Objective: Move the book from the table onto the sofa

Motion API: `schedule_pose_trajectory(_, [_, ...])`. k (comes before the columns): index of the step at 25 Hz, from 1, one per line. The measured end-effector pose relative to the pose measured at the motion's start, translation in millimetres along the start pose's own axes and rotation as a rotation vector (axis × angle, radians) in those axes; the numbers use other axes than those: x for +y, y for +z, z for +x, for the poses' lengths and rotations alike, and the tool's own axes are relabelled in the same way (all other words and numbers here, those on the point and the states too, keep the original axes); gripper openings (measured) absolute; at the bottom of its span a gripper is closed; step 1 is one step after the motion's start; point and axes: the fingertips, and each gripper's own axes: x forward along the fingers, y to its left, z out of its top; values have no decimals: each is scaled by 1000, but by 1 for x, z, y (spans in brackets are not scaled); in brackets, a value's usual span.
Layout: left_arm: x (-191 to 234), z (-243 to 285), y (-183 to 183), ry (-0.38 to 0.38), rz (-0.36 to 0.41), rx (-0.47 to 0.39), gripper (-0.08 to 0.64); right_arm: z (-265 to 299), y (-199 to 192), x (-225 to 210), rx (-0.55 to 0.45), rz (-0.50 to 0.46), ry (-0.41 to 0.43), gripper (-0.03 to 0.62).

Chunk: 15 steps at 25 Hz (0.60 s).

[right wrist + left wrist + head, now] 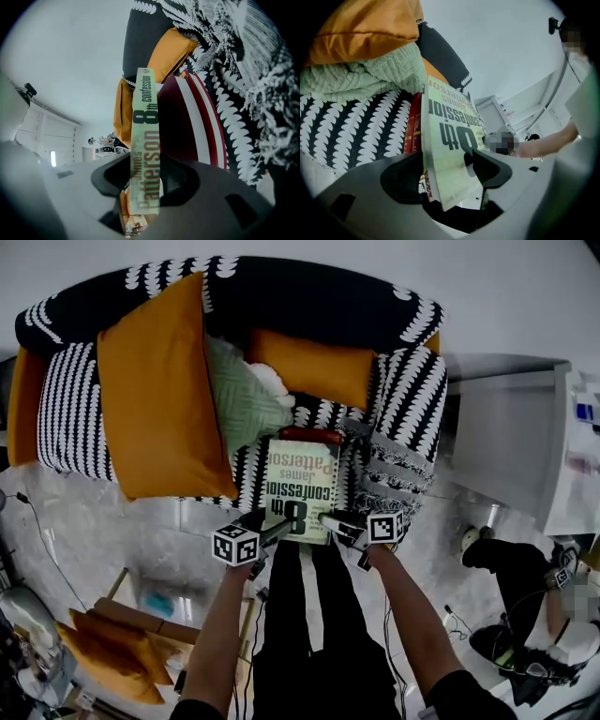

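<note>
The book (300, 486) is held over the seat of the sofa (309, 296), between the green cushion (246, 401) and the striped armrest (410, 390). Its far end is seen just over a red book (309, 434) that lies on the seat. It cannot be told if the two touch.

The right gripper (330, 520) is clamped on the book's spine at the near corner. The left gripper (274, 531) is spread wide, with the other side of the book between its jaws. Its pads do not seem to press on the cover. So the weight is likely carried by the right gripper alone.

The step in hand is judged to be the putting down. It is done well if the book is lowered slowly and flat, so the far end is not bumped hard on the red book. The book should be set where it can lie steady, not half on the green cushion, where it may be tipped.

The right jaws should be opened only when the book is felt to rest on something firm. If they are opened too early, the book may be dropped and may slide off the front of the seat to the floor. After that, both grippers should be pulled straight back toward the person, so the cover is not caught and dragged along.
</note>
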Motion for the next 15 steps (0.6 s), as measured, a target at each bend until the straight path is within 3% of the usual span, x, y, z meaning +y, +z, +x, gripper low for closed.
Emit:
schedule_pose_trajectory(4, [10, 6, 1, 12, -12, -17, 325, 5, 4, -10, -18, 3, -23, 172])
schedule_pose_trajectory(11, [18, 31, -5, 116, -13, 35, 325, 3, 16, -33, -29, -146, -301, 201])
schedule_pose_trajectory(15, [20, 35, -3, 179, 25, 26, 325, 6, 20, -42, -50, -196, -391, 231])
